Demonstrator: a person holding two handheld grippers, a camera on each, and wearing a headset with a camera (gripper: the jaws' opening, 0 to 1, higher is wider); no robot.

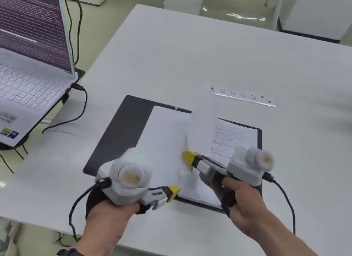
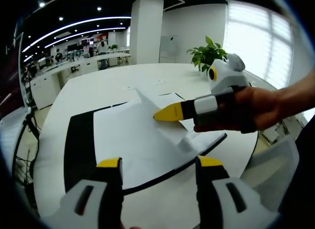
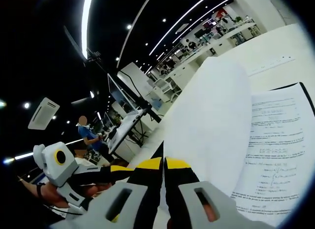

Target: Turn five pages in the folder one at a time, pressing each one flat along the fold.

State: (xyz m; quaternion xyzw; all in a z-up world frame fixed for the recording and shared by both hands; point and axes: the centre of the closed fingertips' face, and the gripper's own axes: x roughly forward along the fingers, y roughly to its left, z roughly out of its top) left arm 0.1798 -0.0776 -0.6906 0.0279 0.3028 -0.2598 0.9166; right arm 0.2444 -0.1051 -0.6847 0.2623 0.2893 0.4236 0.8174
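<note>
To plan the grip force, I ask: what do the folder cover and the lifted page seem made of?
The folder cover looks like matte black plastic or coated card: flat, even, without glare. The lifted page looks like thin white paper: it stands curved where the right gripper pinches it.

An open laptop [image 1: 30, 69] with a lit screen sits at the left of the white table [image 1: 165, 47], a black cable [image 1: 85, 104] running from its side. A white power strip [image 1: 242, 95] lies farther back, and a potted plant [image 2: 209, 52] stands beyond the table.
</note>
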